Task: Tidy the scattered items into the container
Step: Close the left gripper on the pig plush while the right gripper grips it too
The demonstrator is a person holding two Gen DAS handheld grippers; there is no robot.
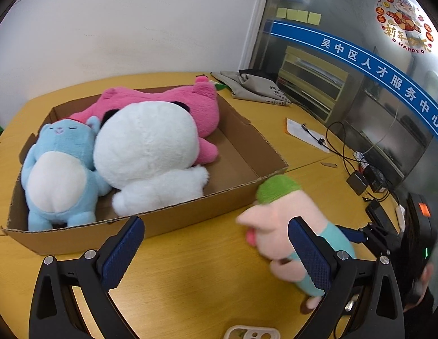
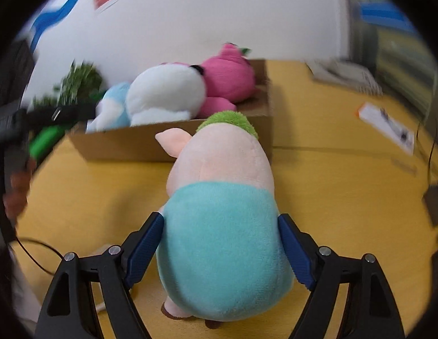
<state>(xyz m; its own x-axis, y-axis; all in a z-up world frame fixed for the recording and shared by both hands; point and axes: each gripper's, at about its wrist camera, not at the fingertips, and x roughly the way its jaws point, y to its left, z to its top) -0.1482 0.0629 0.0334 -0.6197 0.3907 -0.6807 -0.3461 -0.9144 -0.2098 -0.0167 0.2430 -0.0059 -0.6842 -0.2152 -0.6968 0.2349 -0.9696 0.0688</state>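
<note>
On the yellow wooden desk (image 1: 190,276) an open brown cardboard box (image 1: 241,152) holds three soft toys: a light-blue plush bear with a white belly (image 1: 59,175) at the left, a big white plush with black ears (image 1: 148,152) in the middle, and a bright pink plush (image 1: 199,104) along the far side. Just beside the box's near right corner stands a pale-pink plush pig with a green tuft and turquoise trousers (image 2: 221,226), outside the box. The right tongs (image 2: 220,248) hold it, their blue ribbed pads pressed against both sides of its turquoise body. The left tongs (image 1: 216,251) stand wide apart over bare desk with nothing between them, the pig just behind their right pad. On the glass partition at the far right a blue band (image 1: 360,62) reads "吴中区人才服务中心", and a round red sticker (image 1: 403,24) above it carries "HAPPY". Four yellow sticky notes (image 1: 298,15) sit at the left; any writing on them is unreadable.
</note>
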